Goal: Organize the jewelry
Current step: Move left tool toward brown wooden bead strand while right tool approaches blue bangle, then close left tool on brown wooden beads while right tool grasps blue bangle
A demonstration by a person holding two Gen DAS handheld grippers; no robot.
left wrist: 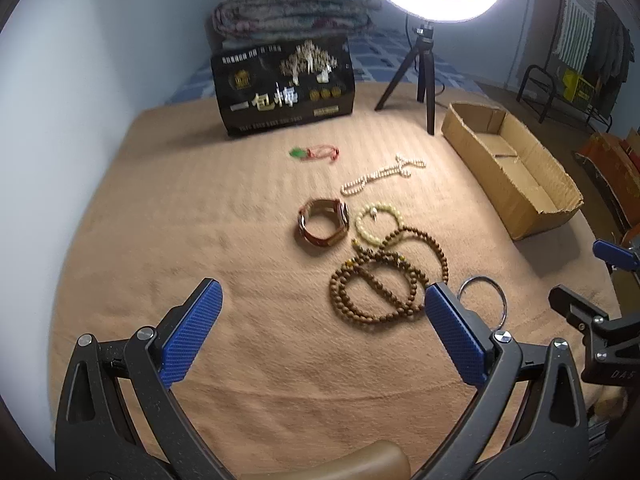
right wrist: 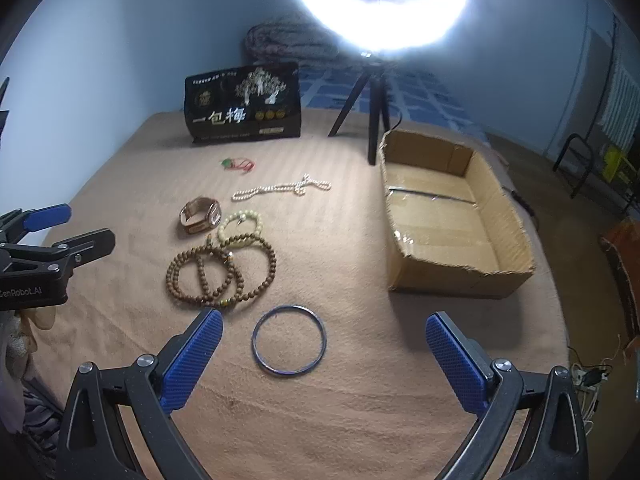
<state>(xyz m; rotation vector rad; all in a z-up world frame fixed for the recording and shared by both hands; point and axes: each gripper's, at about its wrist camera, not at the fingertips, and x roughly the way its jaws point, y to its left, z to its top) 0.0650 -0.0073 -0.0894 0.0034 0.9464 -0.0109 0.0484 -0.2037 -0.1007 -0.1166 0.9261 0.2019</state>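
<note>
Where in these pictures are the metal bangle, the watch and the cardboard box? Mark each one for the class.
metal bangle (right wrist: 289,340): right wrist view, on the near-left arc of its rim.
watch (right wrist: 200,216): right wrist view, on its strap loop.
cardboard box (right wrist: 448,276): right wrist view, on its near outer wall.

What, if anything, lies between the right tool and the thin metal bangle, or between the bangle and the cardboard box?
Nothing visible. The thin round metal bangle lies on bare tan blanket just ahead of the open right tool; only bare blanket separates it from the open brown cardboard box.
</note>
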